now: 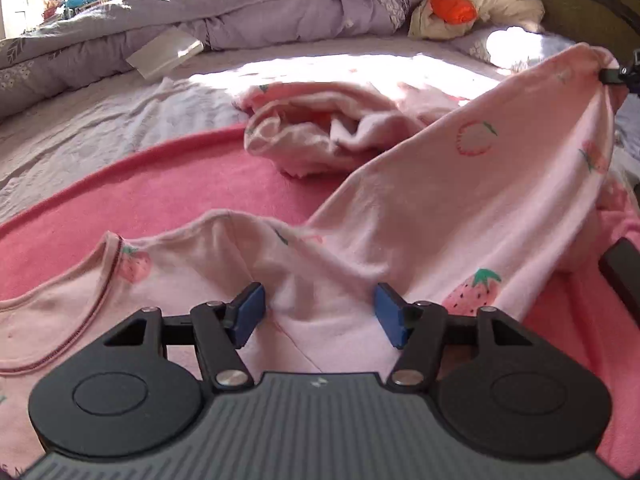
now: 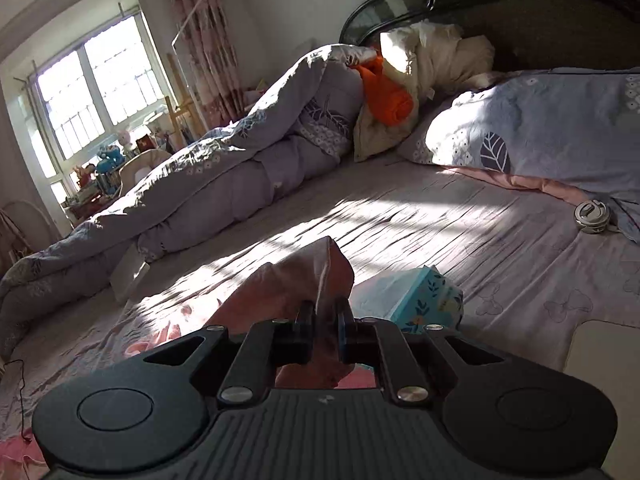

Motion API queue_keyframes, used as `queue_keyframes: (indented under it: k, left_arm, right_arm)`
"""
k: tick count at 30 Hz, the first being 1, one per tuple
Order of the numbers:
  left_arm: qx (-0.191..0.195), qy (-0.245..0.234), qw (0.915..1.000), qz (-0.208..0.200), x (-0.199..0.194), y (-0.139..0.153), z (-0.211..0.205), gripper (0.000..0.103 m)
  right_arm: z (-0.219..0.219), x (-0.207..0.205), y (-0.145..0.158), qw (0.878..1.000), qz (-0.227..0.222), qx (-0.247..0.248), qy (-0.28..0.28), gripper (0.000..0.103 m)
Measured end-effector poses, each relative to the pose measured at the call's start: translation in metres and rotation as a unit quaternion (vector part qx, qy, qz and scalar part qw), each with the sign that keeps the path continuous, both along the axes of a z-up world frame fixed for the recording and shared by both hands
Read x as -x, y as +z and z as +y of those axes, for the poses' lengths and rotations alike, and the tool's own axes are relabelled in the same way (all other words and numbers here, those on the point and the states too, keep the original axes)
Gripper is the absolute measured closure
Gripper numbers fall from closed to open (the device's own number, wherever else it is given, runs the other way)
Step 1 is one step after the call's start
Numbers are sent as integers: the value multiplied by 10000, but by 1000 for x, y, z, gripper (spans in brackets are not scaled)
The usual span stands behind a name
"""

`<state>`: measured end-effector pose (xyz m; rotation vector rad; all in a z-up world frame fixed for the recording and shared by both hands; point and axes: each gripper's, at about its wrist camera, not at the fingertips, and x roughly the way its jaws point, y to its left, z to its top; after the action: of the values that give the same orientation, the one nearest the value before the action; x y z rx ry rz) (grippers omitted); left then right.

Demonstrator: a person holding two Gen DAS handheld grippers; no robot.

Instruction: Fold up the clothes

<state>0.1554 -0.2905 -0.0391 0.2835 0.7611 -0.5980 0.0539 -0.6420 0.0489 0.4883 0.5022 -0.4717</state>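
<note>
A pale pink shirt with strawberry prints (image 1: 460, 184) lies on a red-pink blanket (image 1: 168, 196) on the bed. My left gripper (image 1: 320, 314) is open, its blue pads on either side of a raised fold of the shirt near the neckline (image 1: 100, 280). My right gripper (image 2: 325, 320) is shut on a bunched end of the shirt (image 2: 292, 280) and holds it up off the bed. That lifted end and the right gripper's tip (image 1: 618, 74) show at the upper right of the left wrist view. The other sleeve (image 1: 312, 136) lies crumpled farther back.
A rolled lilac duvet (image 2: 224, 172) runs along the far side of the bed. An orange and cream bundle (image 2: 392, 96) sits by the dark headboard (image 2: 520, 12). A pillow (image 2: 560, 128), a tissue pack (image 2: 424, 300), a round metal object (image 2: 592, 212) and a white box (image 1: 164, 54) are nearby.
</note>
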Motion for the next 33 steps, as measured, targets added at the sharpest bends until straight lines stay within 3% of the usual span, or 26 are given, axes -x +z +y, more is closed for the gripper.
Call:
queue_keyframes:
  k: [2, 3, 5, 8, 10, 13, 16, 19, 21, 23, 24, 25, 27, 30, 33]
  left_arm:
    - [-372, -4, 9982, -464, 16, -7, -12, 30]
    - [-381, -13, 9982, -463, 19, -3, -9, 31]
    - [-48, -69, 9997, -242, 22, 13, 15, 30]
    - [45, 203, 9988, -436, 23, 38, 69, 30]
    - [93, 635, 9961, -614, 19, 54, 126, 30]
    - [255, 1319, 9892, -593, 19, 65, 211, 29]
    - [429, 2023, 9775, -426, 25, 59, 295, 29]
    - [772, 2666, 9607, -108, 36, 39, 371, 29]
    - [1036, 2776, 9551, -51, 45, 22, 398, 29]
    - [1393, 2771, 9507, -102, 56, 2, 423, 27]
    - [1669, 2701, 9481, -176, 64, 1, 430, 26]
    - [1843, 2713, 9446, -153, 66, 4, 436, 25]
    - [1896, 2735, 9429, -122, 67, 0, 438, 24]
    - [1788, 2700, 9458, -242, 70, 3, 433, 23]
    - [1803, 2678, 9463, -150, 70, 10, 435, 24]
  right_arm:
    - [4, -3, -20, 9989, 437, -41, -136, 90]
    - [8, -3, -27, 9982, 569, -38, -163, 90]
    - [19, 0, -29, 9983, 564, -84, -111, 90]
    - [52, 3, -4, 9991, 343, 19, 233, 90]
    - [89, -2, 24, 9972, 123, 204, 709, 90]
    - [175, -19, 62, 9833, -278, 359, 1764, 90]
    - [274, -41, 79, 9549, -563, 368, 2893, 90]
    - [389, -69, 64, 9073, -628, 273, 4149, 88]
    - [454, -81, 42, 8723, -572, 148, 4853, 85]
    - [509, -85, 8, 8393, -253, -25, 5431, 68]
    - [528, -85, -8, 8303, -14, -23, 5574, 57]
    - [546, -84, -25, 8229, 250, 9, 5676, 55]
    - [560, -78, -42, 8171, 622, 34, 5731, 55]
    - [533, -54, -40, 8248, 574, -108, 5624, 54]
    - [485, -27, -31, 8491, 290, 212, 5270, 36]
